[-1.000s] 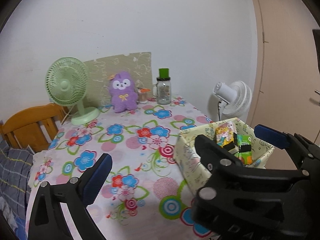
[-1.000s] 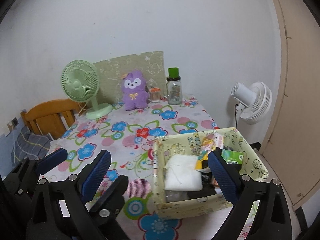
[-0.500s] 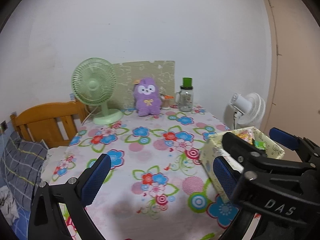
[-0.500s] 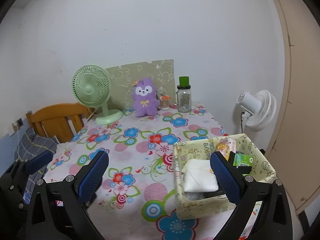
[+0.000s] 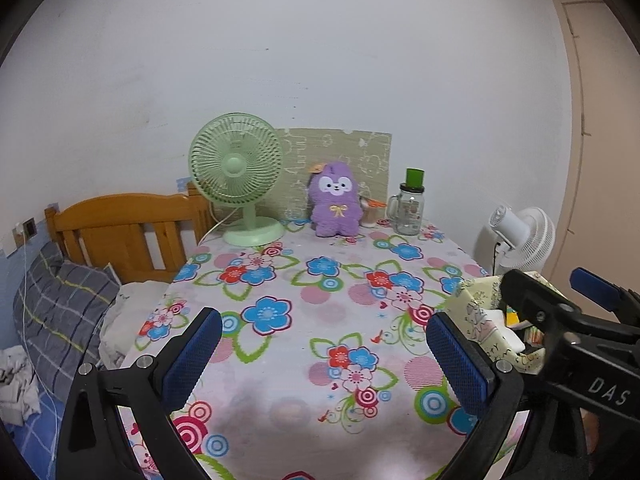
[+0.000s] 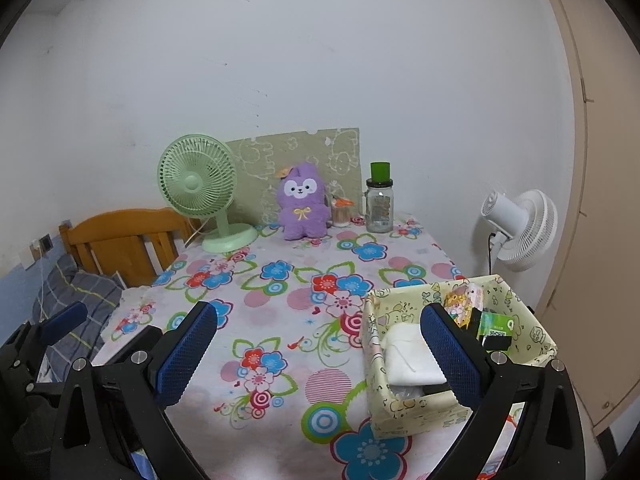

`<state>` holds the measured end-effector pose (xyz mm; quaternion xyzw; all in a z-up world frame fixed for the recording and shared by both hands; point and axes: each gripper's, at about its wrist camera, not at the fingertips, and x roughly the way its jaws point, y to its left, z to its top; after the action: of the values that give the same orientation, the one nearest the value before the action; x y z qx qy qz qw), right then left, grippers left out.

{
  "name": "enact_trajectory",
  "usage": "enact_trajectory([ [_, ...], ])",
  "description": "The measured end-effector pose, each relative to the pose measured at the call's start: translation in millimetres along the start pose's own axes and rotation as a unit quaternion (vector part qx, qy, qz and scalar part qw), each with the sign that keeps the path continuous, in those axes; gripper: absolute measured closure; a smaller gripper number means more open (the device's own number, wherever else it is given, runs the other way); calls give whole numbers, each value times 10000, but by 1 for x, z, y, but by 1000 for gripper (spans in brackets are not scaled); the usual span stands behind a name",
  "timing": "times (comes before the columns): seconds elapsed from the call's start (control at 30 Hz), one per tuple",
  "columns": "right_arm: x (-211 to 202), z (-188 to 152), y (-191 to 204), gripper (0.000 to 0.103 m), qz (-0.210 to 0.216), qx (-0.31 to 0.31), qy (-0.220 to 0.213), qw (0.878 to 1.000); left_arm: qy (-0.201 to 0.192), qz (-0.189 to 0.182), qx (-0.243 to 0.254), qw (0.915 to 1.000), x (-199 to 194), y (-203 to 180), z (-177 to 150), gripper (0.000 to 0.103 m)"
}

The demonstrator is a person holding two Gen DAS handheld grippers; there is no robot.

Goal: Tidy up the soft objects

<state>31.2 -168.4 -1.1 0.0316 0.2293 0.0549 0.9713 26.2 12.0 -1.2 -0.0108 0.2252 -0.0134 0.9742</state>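
Left wrist view shows my left gripper [image 5: 324,354] spread wide over the near edge of the flowered tablecloth [image 5: 320,300], its blue pads [image 5: 192,356] holding nothing. At twelve o'clock, far across the table against the wall, the purple plush toy [image 5: 335,206] sits upright, just beside a green desk fan [image 5: 236,172] at its nine o'clock and a glass jar with a green lid [image 5: 410,208] at its three o'clock, with a small cup between plush and jar. At three o'clock from my left fingers stands the pale yellow fabric box [image 5: 476,316], partly hidden by my right gripper [image 5: 560,300]. From the right wrist view, my right gripper [image 6: 320,354] is likewise wide open and empty, its right pad [image 6: 450,356] crossing in front of the fabric box [image 6: 404,408], which sits at four o'clock on the table. Inside the box lie a folded white cloth [image 6: 408,356] and some colourful packets [image 6: 464,304]. The plush toy [image 6: 302,202] is well apart from the box, at twelve o'clock. A white fan [image 6: 520,228] stands off the table at two o'clock.
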Motion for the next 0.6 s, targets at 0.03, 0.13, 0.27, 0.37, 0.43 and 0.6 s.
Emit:
enact_trajectory([
  [0.03, -1, 0, 0, 0, -1, -3, -11, 10000, -1, 11, -18, 10000, 0, 1, 0, 0],
  [0.13, -2, -1, 0, 0, -10, -1, -27, 10000, -7, 49, -60, 10000, 0, 5, 0, 0],
  [0.27, -4, 0, 0, 0, -16, 6, -44, 10000, -21, 63, -93, 9999, -1, 7, 1, 0],
  [0.37, -5, 0, -2, 0, -28, 24, -60, 10000, -31, 83, -98, 9999, -2, 7, 1, 0],
  [0.43, -5, 0, -3, 0, -27, 26, -60, 10000, -27, 97, -96, 9999, -2, 7, 1, 0],
  [0.6, -6, 1, -5, 0, -41, 53, -60, 10000, -36, 101, -87, 9999, -3, 6, 1, 0],
])
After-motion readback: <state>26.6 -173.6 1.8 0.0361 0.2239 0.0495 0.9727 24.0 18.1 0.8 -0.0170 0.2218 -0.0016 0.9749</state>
